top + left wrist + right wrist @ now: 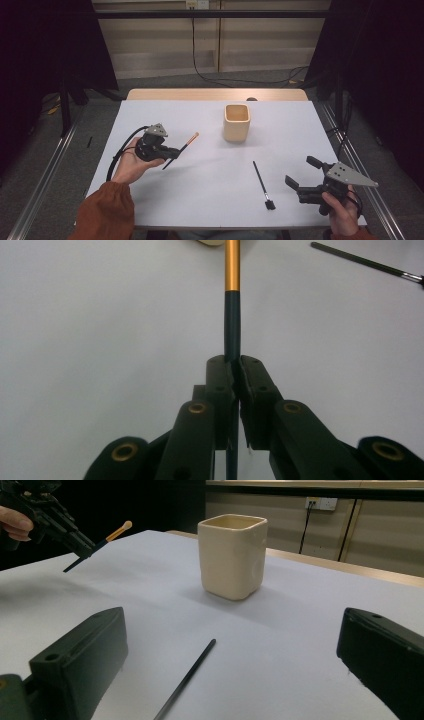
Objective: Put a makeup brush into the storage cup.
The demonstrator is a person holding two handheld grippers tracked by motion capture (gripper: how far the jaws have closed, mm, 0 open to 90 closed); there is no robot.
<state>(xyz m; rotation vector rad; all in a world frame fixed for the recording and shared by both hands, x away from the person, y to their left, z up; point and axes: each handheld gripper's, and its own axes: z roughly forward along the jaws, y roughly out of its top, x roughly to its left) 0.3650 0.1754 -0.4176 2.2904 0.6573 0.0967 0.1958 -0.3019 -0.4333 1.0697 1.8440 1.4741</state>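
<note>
Left hand-held gripper (172, 152) tight on gold-tipped brush (184, 148), above table (150, 110)

Black-and-gold brush (181, 149) (cream cup (236, 122), white table (210, 200)).

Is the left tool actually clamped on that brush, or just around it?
Clamped. The left tool has both black pads pressed against the dark, orange-banded brush handle, held above the white table.
</note>
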